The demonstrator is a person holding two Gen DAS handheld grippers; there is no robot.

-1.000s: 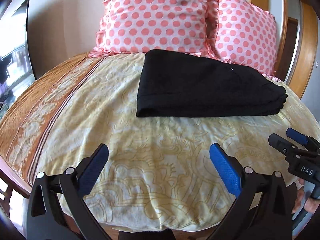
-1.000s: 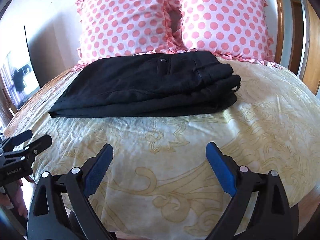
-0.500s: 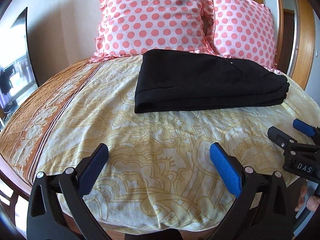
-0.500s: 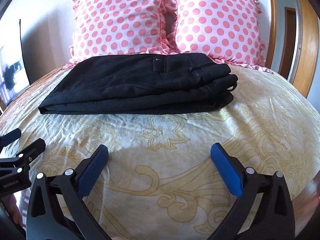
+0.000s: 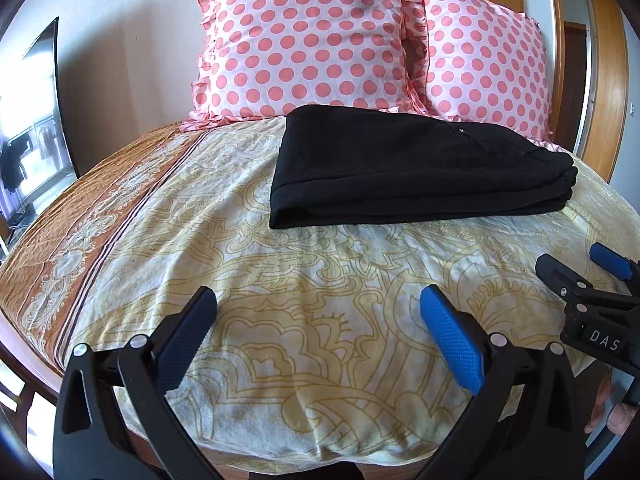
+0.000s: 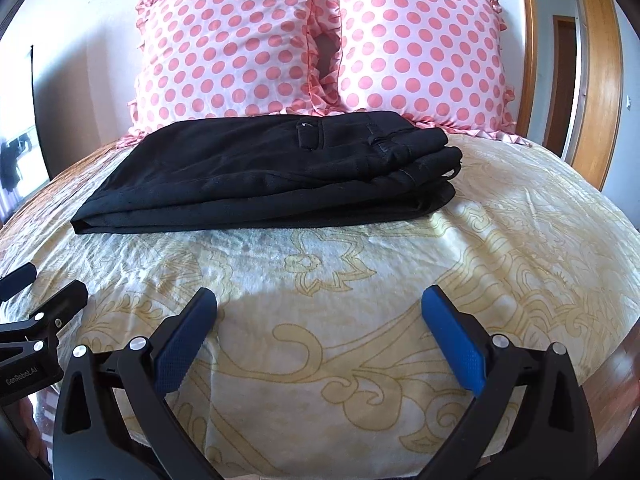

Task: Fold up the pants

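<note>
Black pants (image 5: 416,172) lie folded in a flat stack on the bed, just in front of the pillows; they also show in the right wrist view (image 6: 272,172), waistband end to the right. My left gripper (image 5: 318,300) is open and empty, well short of the pants over the near part of the bed. My right gripper (image 6: 318,300) is open and empty too, at a similar distance. Each gripper shows at the edge of the other's view: the right one (image 5: 580,268), the left one (image 6: 40,288).
The bed (image 5: 320,280) has a yellow patterned cover with an orange-brown border (image 5: 100,216) on the left. Two pink polka-dot pillows (image 6: 320,40) stand against the wall. A wooden door frame (image 6: 600,80) is at the right, a window (image 5: 24,128) at the left.
Both grippers have drawn back and lowered toward the near edge of the bed, staying open. The folded pants have not moved.
</note>
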